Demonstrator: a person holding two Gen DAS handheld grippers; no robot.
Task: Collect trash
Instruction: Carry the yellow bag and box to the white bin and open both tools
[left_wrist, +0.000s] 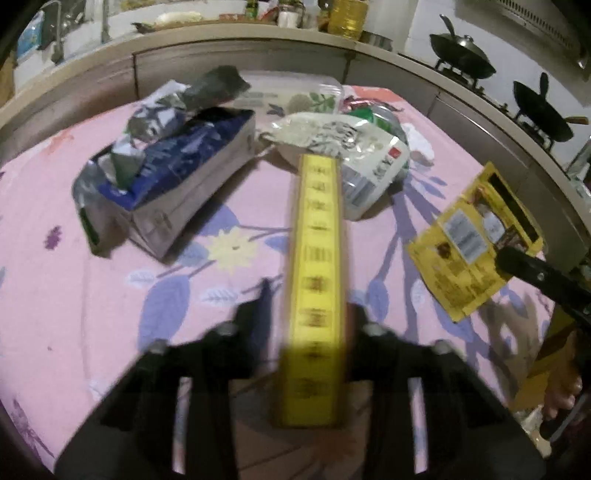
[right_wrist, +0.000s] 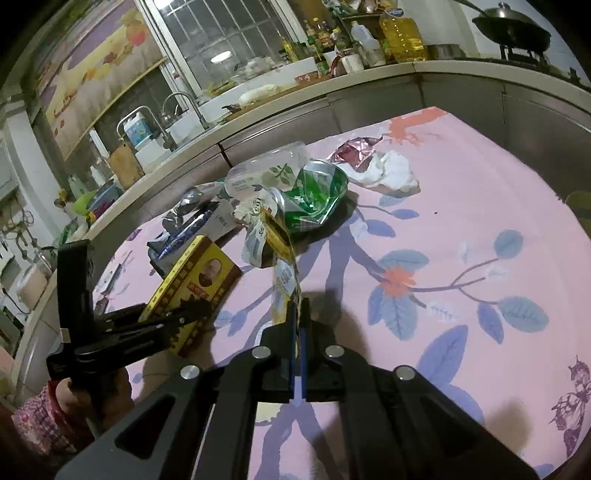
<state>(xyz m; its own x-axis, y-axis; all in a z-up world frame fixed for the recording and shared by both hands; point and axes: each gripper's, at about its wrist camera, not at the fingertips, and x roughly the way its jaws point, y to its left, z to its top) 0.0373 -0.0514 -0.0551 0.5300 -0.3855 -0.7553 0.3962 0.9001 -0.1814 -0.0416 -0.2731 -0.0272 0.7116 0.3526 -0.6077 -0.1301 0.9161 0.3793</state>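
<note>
Clamped in my left gripper (left_wrist: 306, 314) was a long yellow box (left_wrist: 319, 258), its narrow printed edge running straight out between the fingers; from the right wrist view the same box (right_wrist: 207, 280) showed a brown face with a small portrait, and it looked raised off the pink flowered tablecloth (right_wrist: 480, 206). My right gripper (right_wrist: 298, 314) was pinched fully together on a flat yellow sachet (right_wrist: 282, 258), which stood on edge beyond the fingertips; the left view showed it (left_wrist: 469, 243) held up at the right, clear of the cloth. Ahead on the cloth lay the rest of the rubbish: a crushed green can (right_wrist: 317, 199), a crumpled white wrapper (left_wrist: 354, 155) touching it, a clear plastic container with a leaf print (right_wrist: 266, 173), a pink foil wrapper (right_wrist: 354, 151) beside a wad of white tissue (right_wrist: 391, 173), and an open grey carton stuffed with blue and silver packets (left_wrist: 173, 177) to the left.
</note>
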